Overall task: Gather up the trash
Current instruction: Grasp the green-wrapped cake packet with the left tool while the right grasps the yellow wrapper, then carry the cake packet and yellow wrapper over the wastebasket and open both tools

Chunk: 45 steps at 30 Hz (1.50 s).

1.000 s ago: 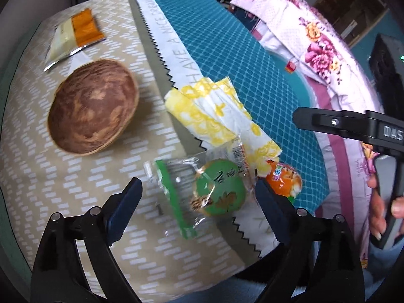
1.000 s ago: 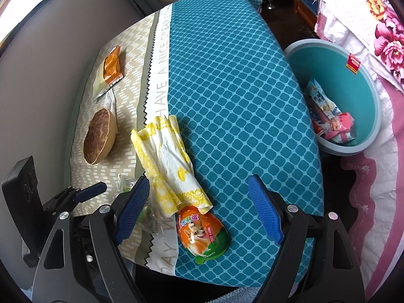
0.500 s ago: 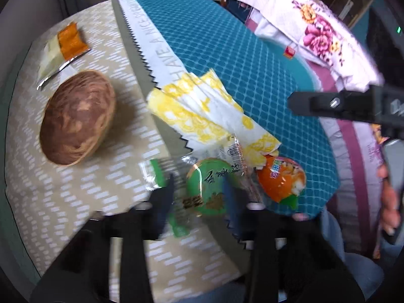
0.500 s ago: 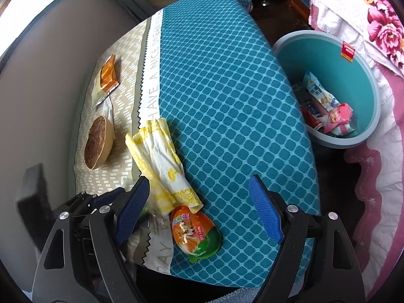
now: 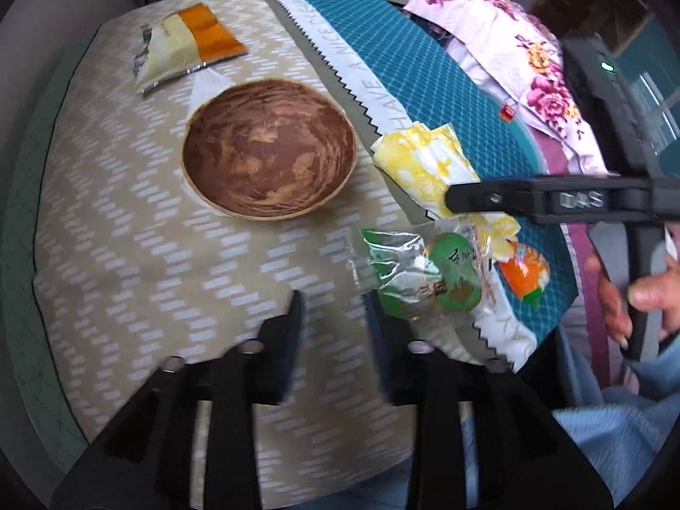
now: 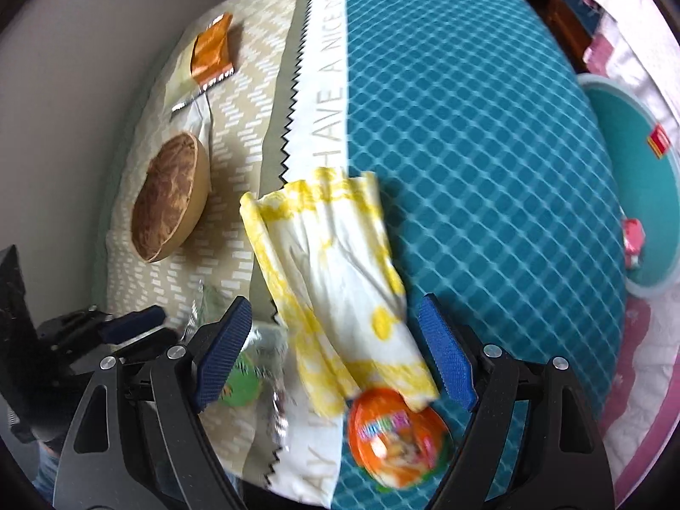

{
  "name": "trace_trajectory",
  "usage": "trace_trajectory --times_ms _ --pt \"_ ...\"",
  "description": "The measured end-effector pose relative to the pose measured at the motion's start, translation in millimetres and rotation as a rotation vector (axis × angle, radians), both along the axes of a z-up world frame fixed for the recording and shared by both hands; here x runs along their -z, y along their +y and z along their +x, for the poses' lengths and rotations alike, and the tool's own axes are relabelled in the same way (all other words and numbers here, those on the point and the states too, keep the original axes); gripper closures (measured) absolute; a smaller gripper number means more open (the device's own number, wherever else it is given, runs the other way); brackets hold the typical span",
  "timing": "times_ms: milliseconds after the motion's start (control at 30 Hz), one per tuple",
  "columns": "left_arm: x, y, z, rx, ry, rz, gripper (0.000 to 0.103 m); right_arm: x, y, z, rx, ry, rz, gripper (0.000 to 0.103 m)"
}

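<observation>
Left hand-held gripper (image 5: 333, 318) is pointing steeply down, jaws partway apart and opening, nothing between them. Right hand-held gripper (image 6: 335, 340) is tipped down too, blue pads (image 6: 444, 350) spread wide and not pressing on anything. From the left wrist camera you can see the right hand (image 5: 629, 293) wrapped around its handle.

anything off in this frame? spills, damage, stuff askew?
No spill or damage. Oddities: the green snack wrapper lies beside the left gripper, not between its opening jaws; the yellow-and-white wrapper partly covers the orange packet.
</observation>
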<state>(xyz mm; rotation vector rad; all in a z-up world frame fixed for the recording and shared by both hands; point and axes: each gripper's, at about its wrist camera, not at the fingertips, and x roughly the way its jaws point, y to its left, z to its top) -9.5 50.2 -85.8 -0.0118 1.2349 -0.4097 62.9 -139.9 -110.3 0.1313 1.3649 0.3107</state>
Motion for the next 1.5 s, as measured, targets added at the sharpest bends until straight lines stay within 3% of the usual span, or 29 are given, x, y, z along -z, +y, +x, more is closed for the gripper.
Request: trace_trajectory --times_ms 33,67,100,133,167,433,567,767,833,933,1000,1033,1100,1267,1500 --pt "-3.4 -0.1 -1.5 0.029 -0.023 0.011 0.038 -0.5 5.6 0.9 -0.018 -0.010 -0.016 0.033" --pt "-6.3 0.5 -3.5 0.049 -0.044 0.019 0.028 -1.8 10.2 1.1 -0.032 -0.031 -0.050 0.045" --pt "-10.8 -1.0 -5.5 0.079 -0.076 0.029 0.026 -1.1 12.5 1.8 -0.046 -0.031 -0.044 0.069" --pt "-14.4 -3.7 -6.7 0.109 -0.098 0.034 0.024 1.4 11.3 2.9 -0.037 -0.009 -0.026 0.086" --pt "-18.8 -9.5 -7.3 0.163 -0.115 0.035 0.023 1.3 9.4 3.3 -0.027 -0.008 -0.017 0.096" --pt "-19.1 -67.7 -4.7 0.562 -0.139 0.109 0.015 -37.9 -44.1 -8.3 0.109 -0.089 0.064 0.096" --pt "-5.1 -87.8 -2.8 0.736 -0.123 0.207 0.014 -55.6 -73.1 -22.2 0.171 -0.115 0.097 0.096" --pt "15.1 -107.2 0.9 0.866 -0.086 0.292 0.014 -57.7 -98.1 -31.0 0.253 -0.100 0.135 0.096" --pt "22.8 -111.5 0.5 0.872 -0.071 0.312 0.014 -56.5 -105.4 -32.7 0.272 -0.096 0.144 0.096" --pt "26.7 -110.2 3.7 0.819 -0.045 0.257 0.015 -53.8 -108.8 -30.8 0.282 -0.094 0.156 0.096" --pt "24.6 -105.9 6.1 0.758 -0.054 0.241 0.024 -51.8 -111.2 -32.4 0.282 -0.096 0.161 0.096" --pt "22.5 -103.1 8.1 0.721 -0.063 0.240 0.036 -52.0 -112.8 -30.8 0.284 -0.100 0.168 0.096" --pt "16.7 -93.5 15.6 0.629 -0.042 0.184 0.036 -51.1 -114.3 -32.1 0.289 -0.106 0.175 0.096" --pt "5.6 -79.2 22.5 0.454 -0.040 0.147 0.038 -47.8 -120.2 -26.1 0.298 -0.110 0.198 0.096" --pt "-15.2 -92.0 37.1 0.332 -0.043 0.115 0.038 -50.1 -133.9 -20.8 0.318 -0.136 0.219 0.096"
